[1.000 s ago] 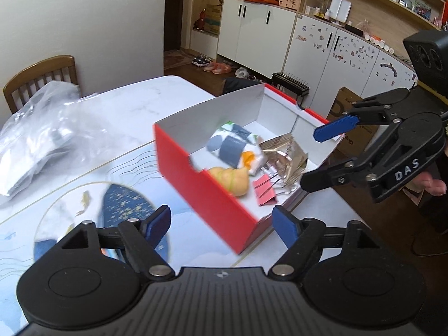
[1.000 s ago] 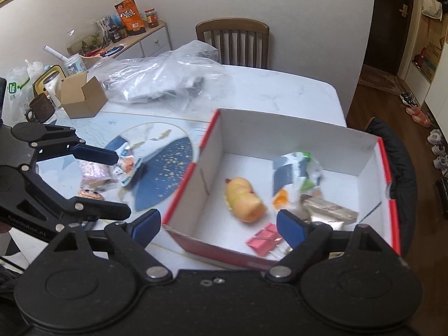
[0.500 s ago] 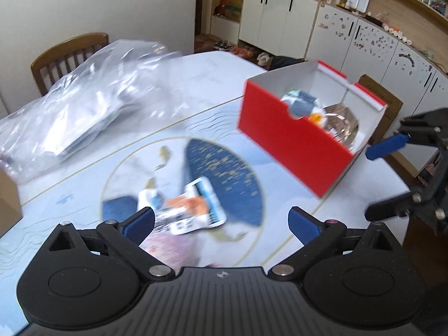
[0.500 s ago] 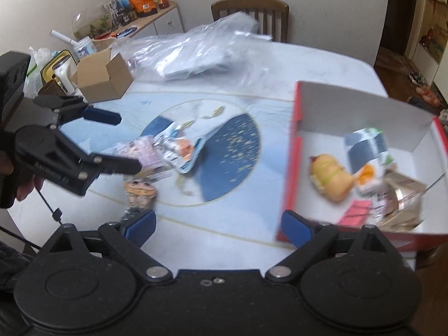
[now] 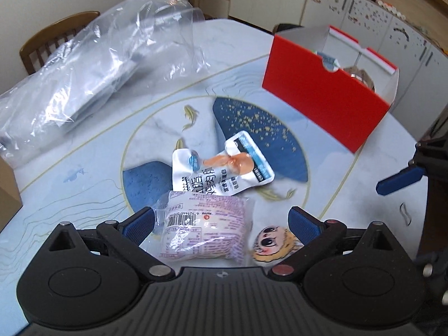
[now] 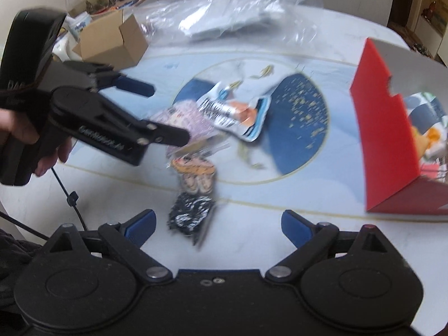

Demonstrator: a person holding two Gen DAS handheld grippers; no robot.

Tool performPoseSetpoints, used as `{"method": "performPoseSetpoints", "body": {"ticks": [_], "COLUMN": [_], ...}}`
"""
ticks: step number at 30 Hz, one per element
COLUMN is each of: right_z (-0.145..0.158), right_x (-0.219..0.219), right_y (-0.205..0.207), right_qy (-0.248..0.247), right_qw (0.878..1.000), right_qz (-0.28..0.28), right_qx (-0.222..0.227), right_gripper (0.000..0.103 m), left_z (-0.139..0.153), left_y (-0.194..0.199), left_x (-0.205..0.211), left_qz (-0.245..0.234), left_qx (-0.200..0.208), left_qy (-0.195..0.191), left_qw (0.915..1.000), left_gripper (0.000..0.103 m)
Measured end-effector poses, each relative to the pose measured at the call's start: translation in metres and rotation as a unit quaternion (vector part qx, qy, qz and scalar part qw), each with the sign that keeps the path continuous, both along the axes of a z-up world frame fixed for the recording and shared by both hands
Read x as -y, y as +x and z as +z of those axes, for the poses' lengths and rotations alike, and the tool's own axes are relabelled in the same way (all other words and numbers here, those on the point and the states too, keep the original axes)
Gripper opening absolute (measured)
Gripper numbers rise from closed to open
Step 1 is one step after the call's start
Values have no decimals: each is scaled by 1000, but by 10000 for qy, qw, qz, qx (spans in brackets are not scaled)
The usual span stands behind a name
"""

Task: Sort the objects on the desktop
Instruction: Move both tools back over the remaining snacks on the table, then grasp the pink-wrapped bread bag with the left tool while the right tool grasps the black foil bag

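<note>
Your left gripper [image 5: 221, 222] hangs over the middle of the table [image 5: 89, 179] with its jaws spread wide and nothing between the pads. The pink snack packet [image 5: 205, 231] lies flat on the table right under that gap, its barcode end nearest the left finger. Just beyond it, touching its far edge, sits the white and blue pouch [image 5: 224, 169] with the orange picture on it. A cartoon-face figure [image 5: 273, 245] lies beside the packet, close to your right-hand finger of that gripper; in the right wrist view it shows as a small doll [image 6: 194, 187] lying lengthwise with a dark lower part. Your right gripper [image 6: 218, 225] is also spread open and empty, held low near the table edge with the doll just ahead of it. The red box [image 5: 322, 98] stands well apart to the right, already holding several items, though what they are is hard to tell here. A clear plastic bag [image 5: 92, 64] lies at the far left, and a small cardboard box [image 6: 112, 42] sits behind your left gripper.
</note>
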State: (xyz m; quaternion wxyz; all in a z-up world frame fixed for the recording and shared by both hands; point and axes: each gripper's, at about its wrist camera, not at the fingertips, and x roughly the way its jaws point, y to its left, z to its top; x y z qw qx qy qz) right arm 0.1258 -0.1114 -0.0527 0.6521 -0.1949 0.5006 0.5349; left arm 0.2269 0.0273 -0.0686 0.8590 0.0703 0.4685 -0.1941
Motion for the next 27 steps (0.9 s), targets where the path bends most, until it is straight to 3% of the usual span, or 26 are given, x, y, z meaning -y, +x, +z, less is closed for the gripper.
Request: {"method": "performPoseSetpoints", "body": {"ticks": [10,19,27], "right_z": [-27,-42,-51], "right_x": [-28,-47,-55], "right_y": [-26,-30,-32], "right_qy": [-344,-522,-641], "right_qw": [9994,9986,9979], "right_qz": [-41,-82,-41], "right_qx": [-64,-60,-116], "right_gripper": [96,95,83], "left_z": [-25,-41,-46], "left_y": [21,35,39], "left_x": [6,10,10], "left_qz": [-527,-692,-701], "left_qx": [-108,-247,-214], "left_qy": [460,705,697], "left_qw": [9975,9948,9949], "left_gripper": [102,102,102]}}
